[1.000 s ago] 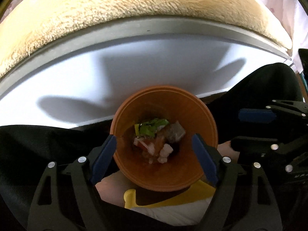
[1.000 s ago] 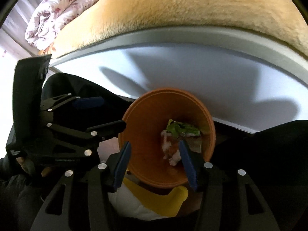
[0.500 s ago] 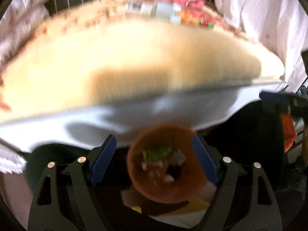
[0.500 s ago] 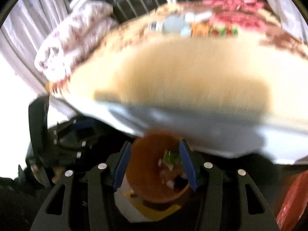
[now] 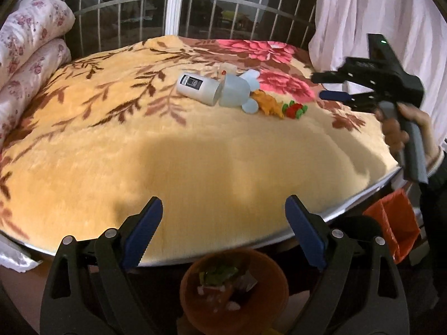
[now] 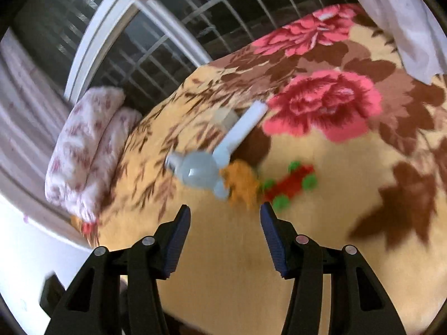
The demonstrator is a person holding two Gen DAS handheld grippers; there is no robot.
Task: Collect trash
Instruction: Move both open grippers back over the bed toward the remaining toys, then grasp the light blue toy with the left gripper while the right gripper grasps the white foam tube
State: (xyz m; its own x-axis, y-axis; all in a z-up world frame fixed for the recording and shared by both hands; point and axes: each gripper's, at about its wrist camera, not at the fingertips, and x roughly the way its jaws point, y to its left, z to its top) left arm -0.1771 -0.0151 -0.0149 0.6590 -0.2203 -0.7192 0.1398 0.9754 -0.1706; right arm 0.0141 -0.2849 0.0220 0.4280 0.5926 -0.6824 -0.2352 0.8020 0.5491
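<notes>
We are holding both grippers over the bed, and neither one is carrying anything. The left gripper [image 5: 223, 233] is hovering near the front edge of the blanket [image 5: 195, 150] with its jaws spread wide. Below it, beside the bed, an orange bin [image 5: 234, 287] is standing with scraps already inside; we judge it is placed there so that trash can be dropped straight down from the bed edge.

The right gripper [image 6: 225, 234] is also spread apart and is pointing at the small pile in the middle of the blanket. In this pile a white cylinder [image 5: 199, 88], a pale blue fan [image 6: 199, 173], an orange toy [image 6: 241, 185] and a red and green toy [image 6: 292, 182] are lying close together, some of them touching. The right view is blurred (so we cannot tell which piece is really trash). The orange toy is nearest to the open jaws, but they are not touching it yet.
</notes>
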